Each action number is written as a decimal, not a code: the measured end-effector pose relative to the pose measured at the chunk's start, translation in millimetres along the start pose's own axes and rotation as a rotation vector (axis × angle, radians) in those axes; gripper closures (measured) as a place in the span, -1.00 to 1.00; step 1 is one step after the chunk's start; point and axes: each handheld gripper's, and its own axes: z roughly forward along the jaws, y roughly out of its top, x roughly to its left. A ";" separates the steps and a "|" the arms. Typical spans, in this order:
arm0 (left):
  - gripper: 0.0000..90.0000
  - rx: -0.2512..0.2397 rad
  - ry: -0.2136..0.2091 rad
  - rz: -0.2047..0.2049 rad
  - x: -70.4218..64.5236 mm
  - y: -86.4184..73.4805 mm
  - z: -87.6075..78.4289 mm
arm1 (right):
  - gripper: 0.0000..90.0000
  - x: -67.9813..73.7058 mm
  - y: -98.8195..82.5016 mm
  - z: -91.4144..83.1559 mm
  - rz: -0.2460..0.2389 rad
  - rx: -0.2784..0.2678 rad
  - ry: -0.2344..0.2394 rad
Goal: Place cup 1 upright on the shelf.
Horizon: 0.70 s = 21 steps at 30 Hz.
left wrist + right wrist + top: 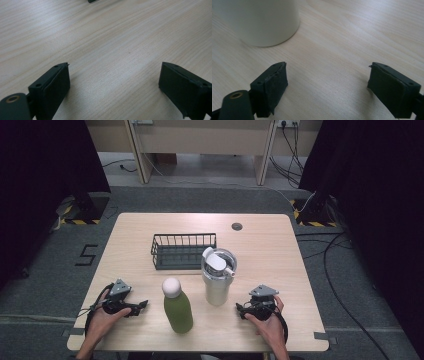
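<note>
Low in the high view, the left claw [141, 305] and right claw [241, 309] rest on the pale wooden desk [280, 270], both spread wide. Between them stand the green bottle with a white round cap [177, 307] and the cream steel tumbler [218, 276].

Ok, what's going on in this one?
A person sits at a wooden table with a gripper in each hand, both resting near the front edge. The left gripper and right gripper are open and hold nothing. Between them stand a green bottle and a white tumbler, both upright, with a wire basket behind them. The right gripper points at the tumbler's base. Nothing has been picked up yet.
</note>
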 end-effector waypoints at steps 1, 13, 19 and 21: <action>-0.79 0.000 0.001 0.002 0.1 0.0 0.0 | -0.66 0.7 0.3 -0.9 -0.005 -0.008 0.003; -0.79 0.000 0.001 0.002 0.1 0.0 0.0 | -0.66 6.9 4.3 -11.5 -0.011 -0.137 0.071; -0.79 0.000 0.000 0.000 0.0 0.0 0.0 | -0.66 11.7 11.9 -18.7 -0.036 -0.228 0.092; -0.79 0.000 0.001 0.001 0.1 0.0 0.0 | -0.67 14.2 16.2 -20.4 -0.050 -0.250 0.108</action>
